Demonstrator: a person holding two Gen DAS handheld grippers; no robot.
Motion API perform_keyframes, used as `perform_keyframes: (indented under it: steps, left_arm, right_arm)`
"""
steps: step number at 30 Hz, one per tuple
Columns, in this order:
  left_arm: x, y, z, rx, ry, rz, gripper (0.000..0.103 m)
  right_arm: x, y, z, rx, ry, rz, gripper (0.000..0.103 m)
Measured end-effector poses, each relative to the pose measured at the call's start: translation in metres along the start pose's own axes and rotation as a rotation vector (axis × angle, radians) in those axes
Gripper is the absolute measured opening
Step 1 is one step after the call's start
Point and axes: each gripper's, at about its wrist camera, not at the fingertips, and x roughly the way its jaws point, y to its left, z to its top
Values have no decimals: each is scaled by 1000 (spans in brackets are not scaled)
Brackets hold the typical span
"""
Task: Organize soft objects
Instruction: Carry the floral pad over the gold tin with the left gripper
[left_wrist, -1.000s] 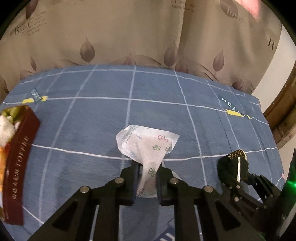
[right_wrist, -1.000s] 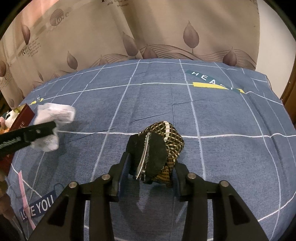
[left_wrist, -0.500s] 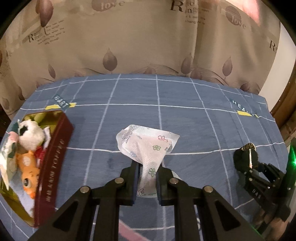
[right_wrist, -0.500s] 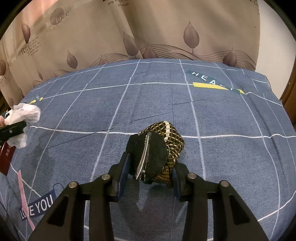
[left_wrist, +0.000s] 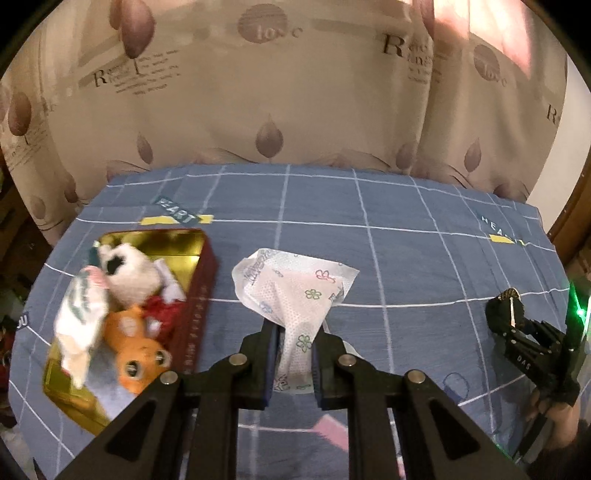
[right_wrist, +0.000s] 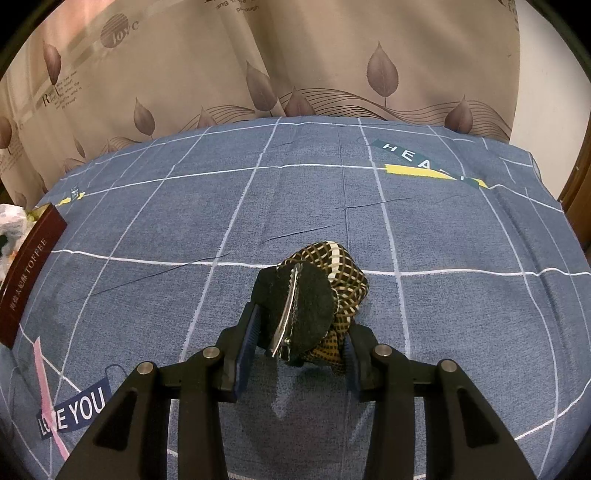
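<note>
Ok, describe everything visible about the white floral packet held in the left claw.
The white floral packet is a soft, crinkly wrapper with a fine dotted texture, printed with small green, pink and blue flowers and some blue text. The left claw is shut on its lower end, pinching it narrow, so the top fans out wide and crumpled above the fingers. It hangs above the blue checked bedsheet, just right of the red tin; only the claw touches it.

Warm, dim indoor light in both views. Pink glow on curtain (left_wrist: 480, 44) upper right in left view, upper left in right view. Fisheye bends bed sheet (right_wrist: 332, 206) grid lines; black vignette at corners. Toys in toffee tin (left_wrist: 199, 295) smeared by motion blur. Green LED glare at right edge. Soft shadow under right claw (right_wrist: 295, 343).
</note>
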Motion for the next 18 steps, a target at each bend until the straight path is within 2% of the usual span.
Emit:
perform_keyframes:
  steps: [8, 18]
  left_arm:
    - [-28, 38, 1, 2, -41, 51, 16]
    - [-59, 89, 6, -44, -76, 117, 16]
  right_arm:
    - [-1, -2, -1, -2, 0, -3, 40]
    - [0, -1, -1, -4, 1, -6, 40]
